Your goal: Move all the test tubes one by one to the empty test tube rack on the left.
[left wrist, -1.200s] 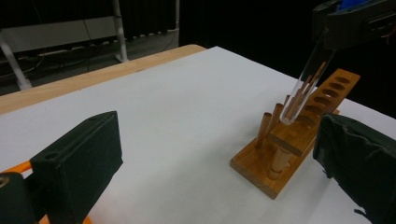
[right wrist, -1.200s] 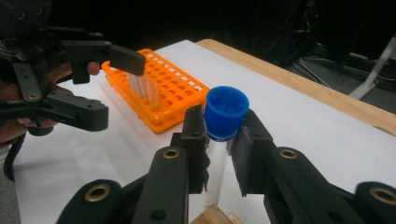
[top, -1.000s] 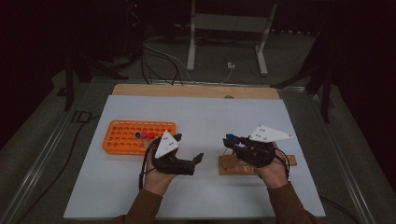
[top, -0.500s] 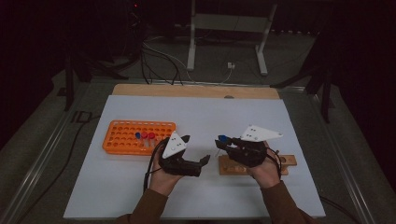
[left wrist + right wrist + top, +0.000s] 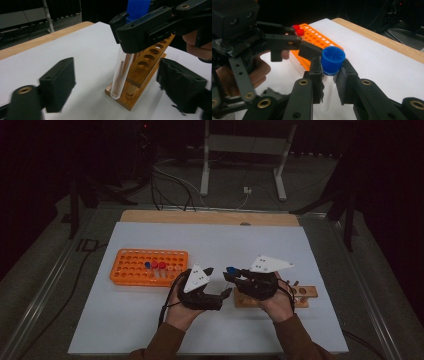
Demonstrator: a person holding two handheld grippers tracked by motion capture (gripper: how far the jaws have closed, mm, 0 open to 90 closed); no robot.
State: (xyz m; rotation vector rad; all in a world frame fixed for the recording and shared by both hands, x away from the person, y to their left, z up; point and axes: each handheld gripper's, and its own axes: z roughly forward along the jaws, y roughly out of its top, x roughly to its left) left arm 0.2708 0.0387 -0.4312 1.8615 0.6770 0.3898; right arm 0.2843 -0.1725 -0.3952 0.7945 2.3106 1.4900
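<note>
The test tube [image 5: 119, 75] is clear glass with a blue cap [image 5: 333, 59], almost upright, held just under its cap above the end of the wooden rack [image 5: 147, 67]

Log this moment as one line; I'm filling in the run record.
right gripper: shut on blue-capped test tube | left gripper: open, fingers just closing, either side of tube, no contact | tube: above wooden rack | orange rack: behind

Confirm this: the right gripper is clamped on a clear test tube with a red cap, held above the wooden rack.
Not quite: the cap is blue, not red. The right gripper view shows the right gripper shut on the clear test tube just below its blue cap. The left gripper view shows the tube hanging beside and above the wooden rack. The red caps are on tubes in the orange rack.
</note>
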